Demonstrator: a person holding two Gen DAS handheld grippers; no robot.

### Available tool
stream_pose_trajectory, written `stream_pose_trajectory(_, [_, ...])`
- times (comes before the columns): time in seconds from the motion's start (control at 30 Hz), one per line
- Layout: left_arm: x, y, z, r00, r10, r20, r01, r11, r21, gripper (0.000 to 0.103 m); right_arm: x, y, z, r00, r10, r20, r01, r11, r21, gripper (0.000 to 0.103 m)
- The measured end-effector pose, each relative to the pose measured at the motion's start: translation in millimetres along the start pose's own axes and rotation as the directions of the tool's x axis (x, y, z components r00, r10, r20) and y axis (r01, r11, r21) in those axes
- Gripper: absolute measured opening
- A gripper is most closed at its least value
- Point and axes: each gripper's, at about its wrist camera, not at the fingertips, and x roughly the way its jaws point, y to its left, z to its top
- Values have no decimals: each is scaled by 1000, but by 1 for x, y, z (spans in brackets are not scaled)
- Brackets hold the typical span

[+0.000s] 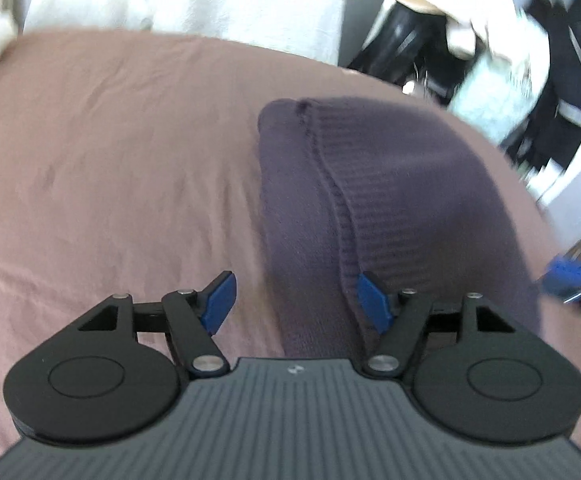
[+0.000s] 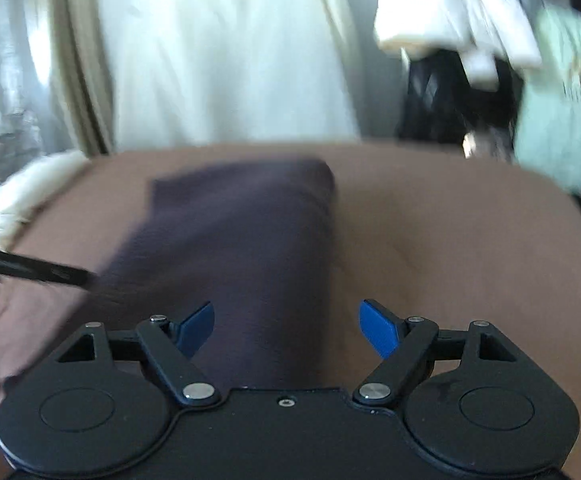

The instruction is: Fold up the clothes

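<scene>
I take the sweater (image 1: 370, 200) as my landmark: a dark purple knit, folded into a long bundle, lying on the pink-brown sheet (image 1: 110, 160).

Surroundings: beyond the sweater's far end hangs a pale curtain (image 2: 218, 60). To the far right of the sweater, off the sheet, sits a blurred heap of clothes (image 1: 510, 60) in white, mint and black. Off the sweater's far left corner, in the right wrist view, a white fluffy item (image 2: 30, 192) lies at the sheet's edge. Nothing lies on top of the sweater. The sheet on either side of it is bare, only creased.

Left gripper (image 1: 296, 300): released, jaws well apart. Its right pad (image 1: 372, 302) sits at the sweater's ribbed hem seam; I cannot tell whether it touches. Its left pad (image 1: 220, 300) is over bare sheet, just beside the sweater's left edge. The sweater's near end runs between the pads, unclamped.

Right gripper (image 2: 288, 332): released, jaws wide. The sweater's near end passes between its pads, closer to the left one; the right pad (image 2: 378, 330) stands over sheet. Neither pad presses the cloth.

In the right wrist view a black part of the left gripper (image 2: 30, 268) reaches in at the sweater's left edge. Both views are motion-blurred.
</scene>
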Motion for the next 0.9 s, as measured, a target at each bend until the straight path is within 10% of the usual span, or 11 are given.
stream_pose_trajectory(0.27, [54,34,-18,965,-238,-106,211,953,-218,72,73,-28,-21,943,294,-155,-234,919,319,86])
stream_pose_trajectory(0.63, [79,12,-26,950,-297,-99,275,942,-194,96,102,-6,-17,911,358,-203,-283,904,321,97])
stream_pose_trajectory(0.9, [63,1,-14,942,-312,-127,295,946,-132,81,61,6,-16,957,274,-95,-251,947,198,52])
